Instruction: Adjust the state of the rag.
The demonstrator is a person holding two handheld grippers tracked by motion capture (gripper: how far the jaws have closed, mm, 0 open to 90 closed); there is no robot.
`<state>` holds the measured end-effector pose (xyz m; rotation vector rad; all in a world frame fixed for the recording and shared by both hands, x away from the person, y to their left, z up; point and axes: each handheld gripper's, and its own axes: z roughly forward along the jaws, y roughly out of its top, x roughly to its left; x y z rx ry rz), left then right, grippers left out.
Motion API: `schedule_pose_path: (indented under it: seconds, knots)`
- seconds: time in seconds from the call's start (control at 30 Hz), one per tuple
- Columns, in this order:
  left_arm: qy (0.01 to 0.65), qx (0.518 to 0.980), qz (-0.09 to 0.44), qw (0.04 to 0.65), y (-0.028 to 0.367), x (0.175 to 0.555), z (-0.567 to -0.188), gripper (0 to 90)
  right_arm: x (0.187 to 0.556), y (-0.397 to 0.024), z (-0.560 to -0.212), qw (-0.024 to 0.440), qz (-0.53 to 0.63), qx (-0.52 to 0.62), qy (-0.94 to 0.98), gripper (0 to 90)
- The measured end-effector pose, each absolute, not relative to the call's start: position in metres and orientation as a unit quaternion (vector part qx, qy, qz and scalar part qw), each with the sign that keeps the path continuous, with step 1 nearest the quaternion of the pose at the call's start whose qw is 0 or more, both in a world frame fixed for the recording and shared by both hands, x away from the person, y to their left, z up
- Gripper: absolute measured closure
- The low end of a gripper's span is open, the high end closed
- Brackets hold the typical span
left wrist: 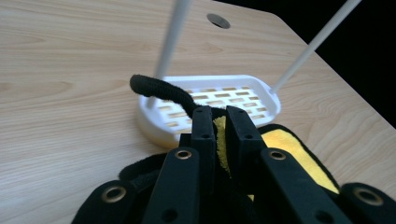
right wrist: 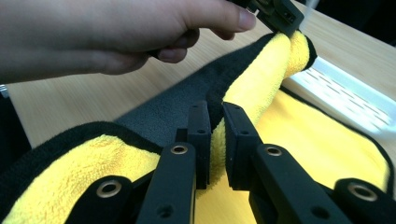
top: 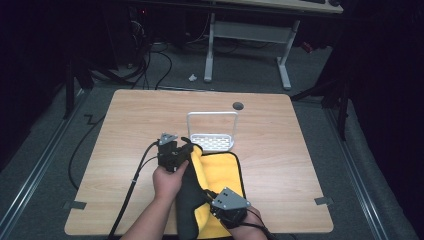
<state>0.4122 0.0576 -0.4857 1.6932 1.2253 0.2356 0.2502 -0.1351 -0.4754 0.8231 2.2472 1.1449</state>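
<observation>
Cloth (top: 220, 172), yellow on one face and dark grey on the other with a black hem, lies on the near middle of the table (top: 130, 130), and its left edge is lifted and rolled toward the right so the grey underside shows along a raised ridge. Both claws pinch that lifted edge: the left claw (top: 181, 150) holds the far corner, jaws narrowed onto the hem, as the left gripper view shows with yellow pile squeezed between the black jaws (left wrist: 219, 135); the right claw (top: 212, 200) grips the near part of the same edge, jaws likewise closed on the fold (right wrist: 217, 140). The rest of the cloth is flat on the table, yellow side up, its far end touching or just short of the white rack (top: 212, 134), a slotted tray with a tall wire hoop; which of the two I cannot tell. Judging from this, a fold is under way rather than finished: the edge is taken up and partly carried over, but the lifted half has not been laid on the flat half, the edges are not matched, and neither grip is let go. What seems left is carrying the edge across to the right, setting it down and opening both claws.
</observation>
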Motion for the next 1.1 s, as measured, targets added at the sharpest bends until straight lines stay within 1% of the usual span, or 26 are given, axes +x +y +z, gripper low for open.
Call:
schedule_pose_path:
  seconds: [0.27,0.4,0.53,0.77,0.93,0.97,1.0,1.07,1.1]
  knots:
    - [0.499,0.708,0.103,0.489,0.017,0.413,-0.486,81.4,0.247,-0.168,-0.480,0.249,0.406,0.325,0.817,82.9]
    - [0.500,0.711,0.102,0.484,0.004,0.414,-0.490,81.0,0.245,-0.183,-0.484,0.241,0.400,0.340,0.816,82.9]
    - [0.495,0.718,0.102,0.478,-0.005,0.414,-0.493,80.8,0.244,-0.193,-0.487,0.237,0.398,0.350,0.814,82.9]
    - [0.475,0.713,0.103,0.505,-0.016,0.410,-0.479,80.9,0.240,-0.204,-0.480,0.242,0.414,0.361,0.800,83.1]
    - [0.479,0.725,0.104,0.485,-0.025,0.413,-0.482,80.3,0.241,-0.210,-0.482,0.247,0.407,0.376,0.795,82.6]
    - [0.478,0.727,0.099,0.483,-0.027,0.414,-0.485,79.4,0.241,-0.212,-0.485,0.253,0.399,0.379,0.796,82.0]
    - [0.476,0.730,0.085,0.483,-0.030,0.415,-0.488,76.4,0.242,-0.215,-0.489,0.250,0.395,0.385,0.796,80.0]
    - [0.465,0.731,0.056,0.496,-0.034,0.417,-0.493,64.9,0.242,-0.221,-0.495,0.235,0.394,0.400,0.793,76.8]
    - [0.459,0.733,0.053,0.499,-0.035,0.415,-0.494,58.5,0.242,-0.223,-0.496,0.237,0.393,0.404,0.792,73.2]
